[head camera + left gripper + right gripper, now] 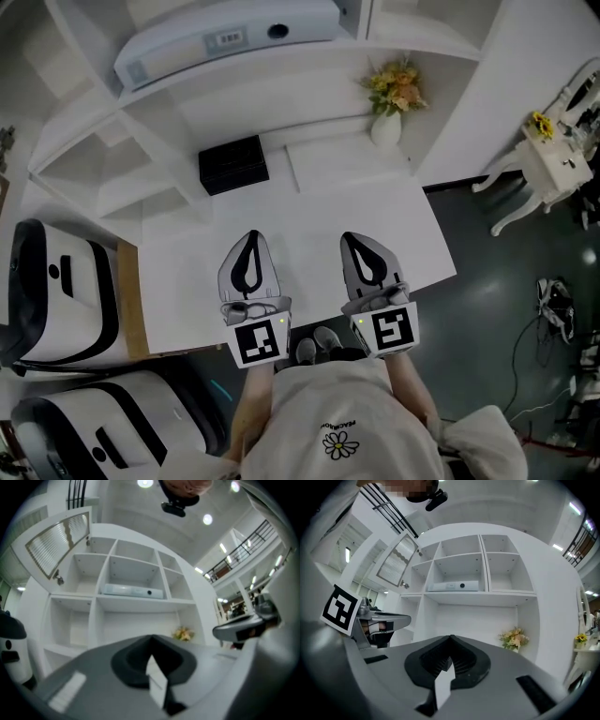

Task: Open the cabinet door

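Observation:
The white shelf cabinet (281, 103) stands in front of me, its compartments open-fronted. A slatted door (58, 543) at its upper left hangs swung outward; the right gripper view shows this door (398, 559) too. My left gripper (251, 238) and right gripper (352, 240) hover side by side over the white counter (309, 216), pointing at the cabinet. Both are shut with nothing between the jaws. In their own views the left gripper (151, 640) and right gripper (450, 638) show closed tips well short of the shelves.
A black box (233, 164) and a vase of flowers (389, 103) sit in the lower bay. A long white device (225, 37) lies on the shelf above. White machines (56, 291) stand at the left, and a small white table (553, 159) at the right.

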`<action>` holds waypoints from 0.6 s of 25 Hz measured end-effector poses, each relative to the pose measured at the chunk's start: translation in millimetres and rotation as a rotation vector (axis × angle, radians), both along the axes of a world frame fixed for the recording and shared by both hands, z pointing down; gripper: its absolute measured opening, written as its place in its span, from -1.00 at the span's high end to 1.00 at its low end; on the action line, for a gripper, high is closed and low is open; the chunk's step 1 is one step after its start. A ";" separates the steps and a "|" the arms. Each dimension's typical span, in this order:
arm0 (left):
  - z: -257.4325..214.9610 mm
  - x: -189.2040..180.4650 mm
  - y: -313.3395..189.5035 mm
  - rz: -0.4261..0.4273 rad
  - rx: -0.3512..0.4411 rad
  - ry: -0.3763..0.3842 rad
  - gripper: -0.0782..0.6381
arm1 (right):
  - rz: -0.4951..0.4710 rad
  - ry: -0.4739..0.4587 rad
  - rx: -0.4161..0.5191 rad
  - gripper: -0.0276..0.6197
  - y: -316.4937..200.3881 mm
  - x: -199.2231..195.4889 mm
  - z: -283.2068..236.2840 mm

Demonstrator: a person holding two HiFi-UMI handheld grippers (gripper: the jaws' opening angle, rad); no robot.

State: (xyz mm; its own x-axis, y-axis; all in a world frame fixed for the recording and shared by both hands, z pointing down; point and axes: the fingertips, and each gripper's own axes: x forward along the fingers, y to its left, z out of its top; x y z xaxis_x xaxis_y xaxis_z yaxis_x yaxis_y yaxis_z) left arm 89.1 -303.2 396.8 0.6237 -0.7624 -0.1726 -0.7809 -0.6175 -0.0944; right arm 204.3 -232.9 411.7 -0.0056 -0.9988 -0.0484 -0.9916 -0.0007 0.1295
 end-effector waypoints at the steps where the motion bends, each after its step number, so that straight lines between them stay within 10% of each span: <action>1: -0.4 1.1 -0.5 0.003 0.000 0.001 0.76 | 0.004 0.000 0.002 0.92 0.0 1.0 -0.9; 15: 2.2 4.2 -7.3 0.000 -0.004 -0.014 0.76 | 0.015 0.010 -0.002 0.92 -5.7 8.6 -0.3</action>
